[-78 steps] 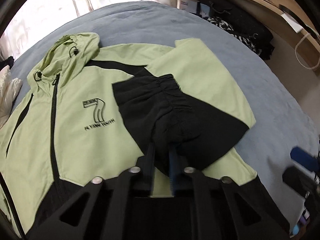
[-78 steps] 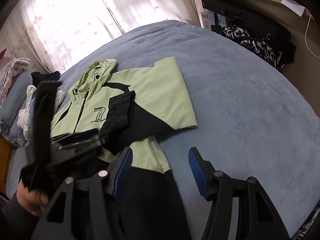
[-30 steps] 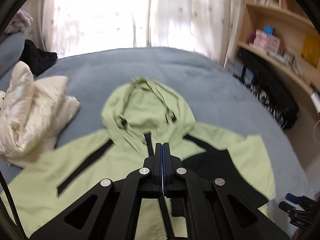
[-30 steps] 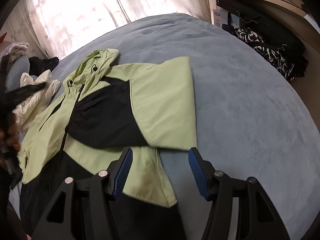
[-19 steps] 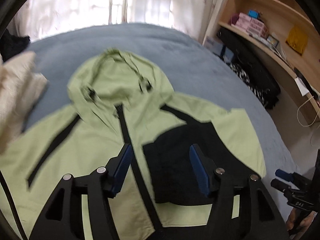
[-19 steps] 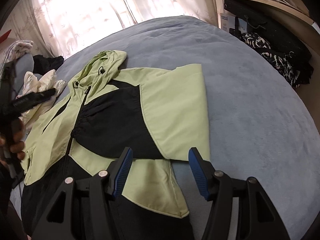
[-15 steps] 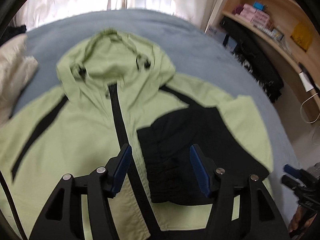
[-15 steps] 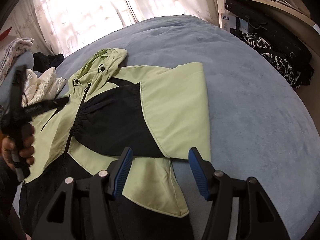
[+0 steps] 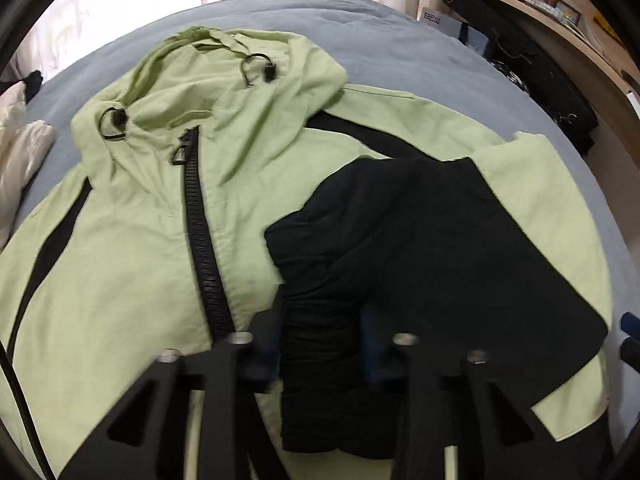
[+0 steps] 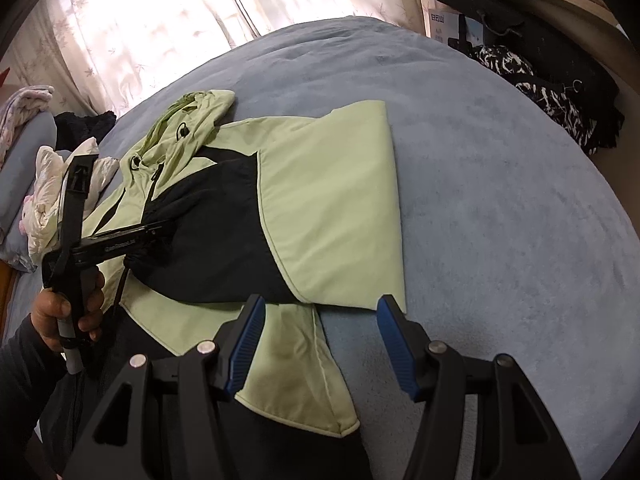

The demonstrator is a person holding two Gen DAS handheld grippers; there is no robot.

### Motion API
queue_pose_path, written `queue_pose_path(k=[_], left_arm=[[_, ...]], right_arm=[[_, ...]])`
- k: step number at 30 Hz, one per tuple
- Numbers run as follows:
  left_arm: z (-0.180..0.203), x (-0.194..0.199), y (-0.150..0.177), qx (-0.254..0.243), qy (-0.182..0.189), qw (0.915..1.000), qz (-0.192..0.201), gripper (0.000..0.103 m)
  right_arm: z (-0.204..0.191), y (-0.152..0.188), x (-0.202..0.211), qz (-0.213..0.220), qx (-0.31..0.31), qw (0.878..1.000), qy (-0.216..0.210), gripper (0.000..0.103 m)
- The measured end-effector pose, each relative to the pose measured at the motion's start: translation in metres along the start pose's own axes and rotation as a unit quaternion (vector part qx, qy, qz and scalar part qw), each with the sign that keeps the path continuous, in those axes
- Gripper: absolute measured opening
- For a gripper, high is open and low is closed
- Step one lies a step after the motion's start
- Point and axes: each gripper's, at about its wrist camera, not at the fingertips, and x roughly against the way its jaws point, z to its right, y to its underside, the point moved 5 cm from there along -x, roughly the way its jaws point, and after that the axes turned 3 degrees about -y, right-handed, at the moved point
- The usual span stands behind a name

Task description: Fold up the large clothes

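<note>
A light-green hooded jacket [image 9: 132, 240] with black panels lies front up on the bed, zipper shut. Its one sleeve is folded across the chest, and the black cuff [image 9: 320, 312] lies beside the zipper. My left gripper [image 9: 320, 344] is down on that cuff; its jaws are closing, the gathered cuff fills the gap and both pads touch it. In the right wrist view a hand holds the left gripper [image 10: 156, 230] at the cuff [image 10: 192, 216]. My right gripper [image 10: 320, 344] hangs open over the jacket's [image 10: 332, 200] side edge, just below the folded sleeve, holding nothing.
The jacket rests on a blue-grey bed cover [image 10: 500, 200]. A crumpled white garment [image 10: 44, 184] lies at the left by the hood. Dark bags and clothes [image 10: 560, 92] sit under a curved wooden shelf at the right. Bright curtains hang behind the bed.
The left gripper went from shut to wide open, sank from above the hood toward the chest, and has now narrowed around the black cuff. The right gripper has stayed in place, open.
</note>
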Motion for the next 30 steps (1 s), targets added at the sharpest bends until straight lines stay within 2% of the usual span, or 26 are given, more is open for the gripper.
queue_pose_path(k=[4, 8, 11, 14, 17, 20, 23, 27, 30], left_arm=[[-0.001, 0.022, -0.009, 0.022, -0.015, 0.9996, 0.012, 0.02], [-0.017, 0.083, -0.027, 0.03, -0.014, 0.9966, 0.075, 0.02], [-0.052, 0.139, -0.038, 0.044, -0.036, 0.9904, 0.126, 0.02], [-0.091, 0.164, -0.034, 0.054, -0.061, 0.9873, 0.136, 0.021], [-0.125, 0.153, -0.018, 0.057, -0.084, 0.9897, 0.102, 0.022], [-0.15, 0.112, 0.014, 0.066, -0.08, 0.9941, 0.031, 0.027], [-0.167, 0.071, 0.041, 0.099, -0.073, 0.9922, -0.02, 0.035], [-0.174, 0.053, 0.055, 0.152, -0.044, 0.9871, -0.023, 0.045], [-0.175, 0.051, 0.05, 0.16, -0.035, 0.9864, -0.013, 0.051]], right_arm=[[0.0, 0.001, -0.002, -0.003, -0.005, 1.0, -0.003, 0.058], [0.0, -0.002, 0.001, 0.0, -0.002, 1.0, -0.004, 0.058], [0.001, -0.006, 0.002, 0.003, 0.001, 1.0, -0.003, 0.058], [0.0, -0.009, -0.002, 0.0, -0.003, 1.0, -0.006, 0.058], [-0.003, -0.014, -0.011, -0.008, -0.005, 1.0, -0.015, 0.058], [-0.007, -0.022, -0.026, -0.023, -0.011, 0.999, -0.024, 0.058], [-0.009, -0.037, -0.04, -0.034, -0.02, 0.999, -0.036, 0.058], [-0.008, -0.07, -0.065, -0.043, -0.043, 0.997, -0.049, 0.058], [-0.003, -0.097, -0.094, -0.05, -0.062, 0.996, -0.043, 0.058]])
